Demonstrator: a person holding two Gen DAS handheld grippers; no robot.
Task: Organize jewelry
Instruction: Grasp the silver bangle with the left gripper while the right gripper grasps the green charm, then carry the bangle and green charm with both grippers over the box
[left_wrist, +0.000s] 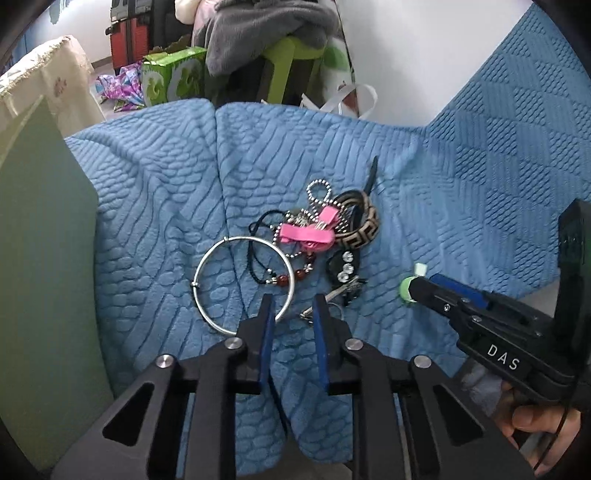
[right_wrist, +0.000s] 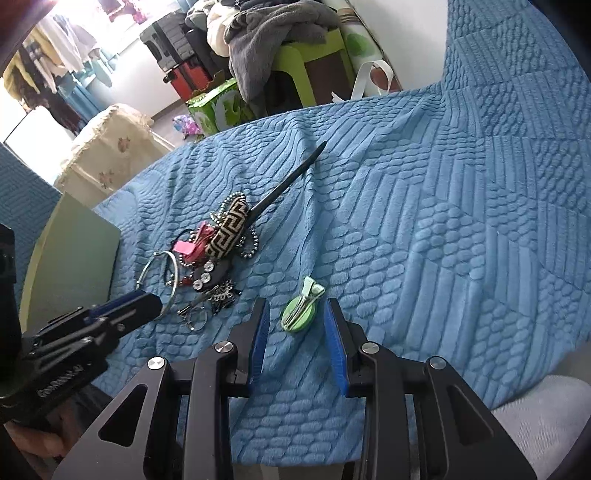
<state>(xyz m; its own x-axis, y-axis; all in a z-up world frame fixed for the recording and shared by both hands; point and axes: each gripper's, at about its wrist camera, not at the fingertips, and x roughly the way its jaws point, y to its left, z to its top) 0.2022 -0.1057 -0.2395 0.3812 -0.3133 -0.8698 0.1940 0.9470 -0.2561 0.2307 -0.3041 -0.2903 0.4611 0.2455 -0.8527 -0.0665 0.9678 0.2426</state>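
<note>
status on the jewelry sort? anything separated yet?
Done: only the green clip lies apart from the pile. In hand: nothing; right gripper open around that clip, left gripper open at the silver bangle. Left: the tangled pile on the blue quilt.

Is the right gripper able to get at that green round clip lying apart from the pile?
Probably yes: the right gripper has its jaws open straight before the green clip, nothing lying between.

A blue quilted bedspread (right_wrist: 424, 229) covers the near surface. Beyond its far edge stand a lime-green stool (right_wrist: 295, 62) heaped with grey clothing (right_wrist: 273, 26), a green printed box (left_wrist: 173, 75) and dark suitcases (right_wrist: 177, 55) against a white wall (left_wrist: 424, 55). Bright daylight comes from the far left.
</note>
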